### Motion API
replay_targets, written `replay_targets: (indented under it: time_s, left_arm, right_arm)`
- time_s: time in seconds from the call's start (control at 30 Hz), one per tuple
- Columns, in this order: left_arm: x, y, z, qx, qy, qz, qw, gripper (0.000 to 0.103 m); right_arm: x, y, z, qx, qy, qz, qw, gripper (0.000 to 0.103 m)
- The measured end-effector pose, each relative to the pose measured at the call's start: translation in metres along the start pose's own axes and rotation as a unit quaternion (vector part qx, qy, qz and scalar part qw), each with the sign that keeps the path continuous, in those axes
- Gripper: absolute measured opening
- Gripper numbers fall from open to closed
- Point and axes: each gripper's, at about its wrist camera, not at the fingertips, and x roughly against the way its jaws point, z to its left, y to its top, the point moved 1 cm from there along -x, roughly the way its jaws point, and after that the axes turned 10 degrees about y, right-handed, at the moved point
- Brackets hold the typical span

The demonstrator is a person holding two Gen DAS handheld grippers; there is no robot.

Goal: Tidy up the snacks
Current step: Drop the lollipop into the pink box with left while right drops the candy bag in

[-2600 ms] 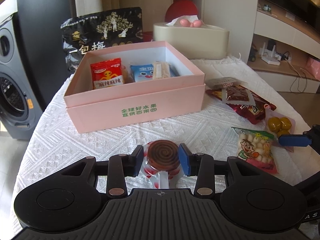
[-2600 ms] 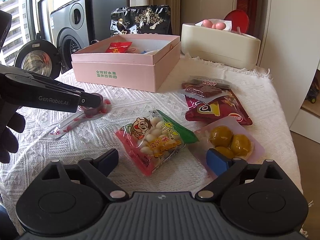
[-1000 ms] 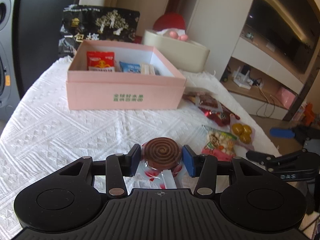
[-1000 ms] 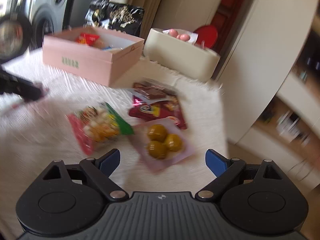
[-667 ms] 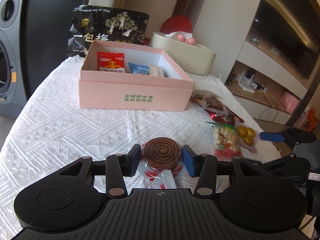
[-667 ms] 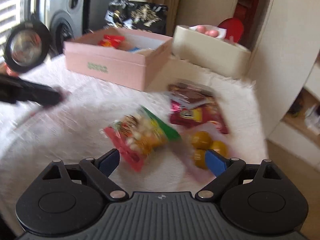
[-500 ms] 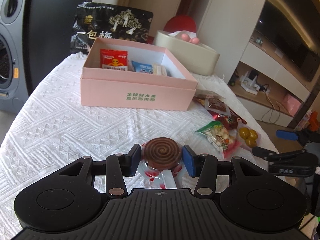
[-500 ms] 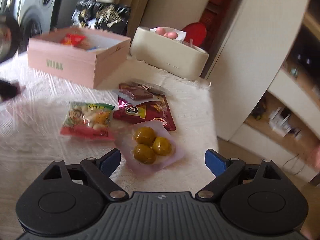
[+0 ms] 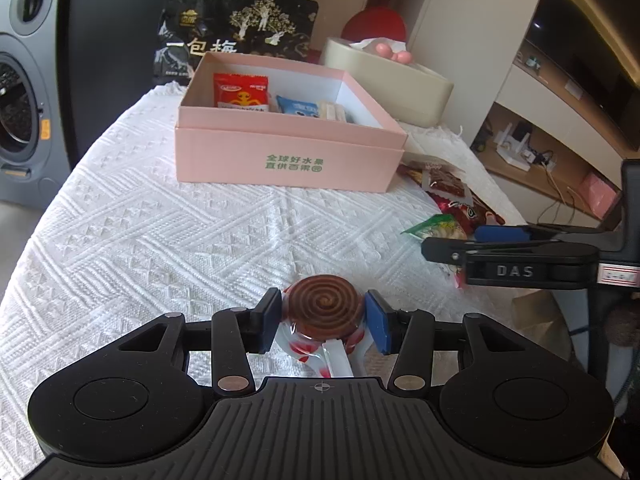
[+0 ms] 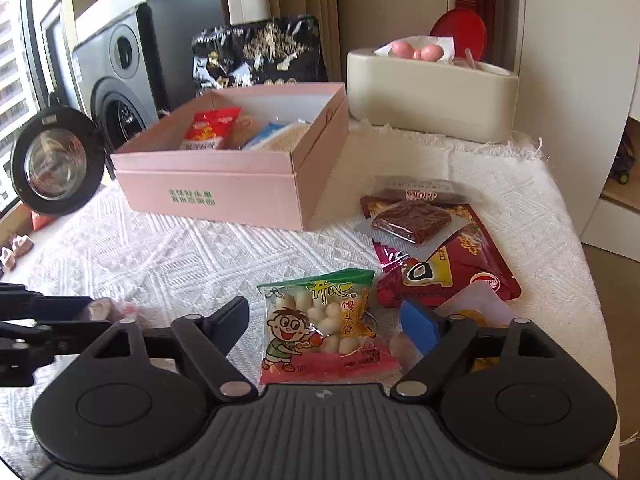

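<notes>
Left wrist view: left gripper clamped on spiral lollipop, blue pads pressed to both sides of the brown disc, wrapper w/ red marks trailing back toward the camera. Held above white tablecloth, w/ bare cloth betw. it & pink box. Box open-topped, red packet & blue packet inside. Right gripper seen side-on at the right, over the green-edged snack bag.

Right wrist view: right gripper w/ jaws just narrowed but apart, not pressing; cartoon snack bag lay betw. the fingers, flat on the cloth. Red pouch & brown bar pack just beyond, near right table edge. Black bag & cream container behind box; washer at left.
</notes>
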Motion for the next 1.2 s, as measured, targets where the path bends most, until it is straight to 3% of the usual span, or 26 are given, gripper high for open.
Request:
replay_targets:
  time_s: [0.07, 0.13, 0.3, 0.53, 0.67, 0.77, 0.93, 1.07, 1.2]
  left_arm:
    - [0.004, 0.0, 0.0, -0.001, 0.003, -0.001, 1.0, 0.051]
    - [0.008, 0.0, -0.002, -0.007, 0.006, -0.004, 0.9999, 0.051]
    - [0.024, 0.002, -0.013, -0.029, 0.011, -0.017, 0.9994, 0.051]
    - [0.054, 0.02, -0.028, -0.056, 0.011, -0.063, 0.9964, 0.051]
    - [0.067, 0.058, -0.029, -0.073, 0.009, -0.119, 0.9902, 0.051]
    - [0.067, 0.101, -0.015, -0.054, 0.019, -0.168, 0.9841, 0.051]
    - [0.012, 0.174, 0.016, 0.027, 0.015, -0.183, 0.9827, 0.051]
    - [-0.067, 0.195, 0.037, 0.066, 0.008, -0.118, 0.9908, 0.051]
    - [-0.117, 0.185, 0.04, 0.048, 0.001, -0.065, 0.9967, 0.051]
  right_arm:
    - [-0.001, -0.001, 0.0, -0.001, -0.002, 0.003, 1.0, 0.081]
    - [0.002, -0.003, 0.001, 0.003, 0.005, 0.013, 1.0, 0.058]
    - [0.028, -0.007, 0.015, 0.019, 0.04, 0.018, 0.999, 0.056]
    - [0.101, 0.015, 0.036, 0.049, 0.089, -0.062, 0.993, 0.056]
    - [0.125, 0.037, 0.037, 0.06, 0.087, -0.103, 0.989, 0.056]
    - [0.129, 0.051, 0.036, 0.069, 0.068, -0.12, 0.988, 0.056]
    - [0.118, 0.061, 0.029, 0.069, 0.066, -0.124, 0.988, 0.056]
    - [0.094, 0.06, 0.022, 0.063, 0.057, -0.104, 0.991, 0.056]
    - [0.069, 0.058, 0.01, 0.055, 0.049, -0.079, 0.994, 0.056]
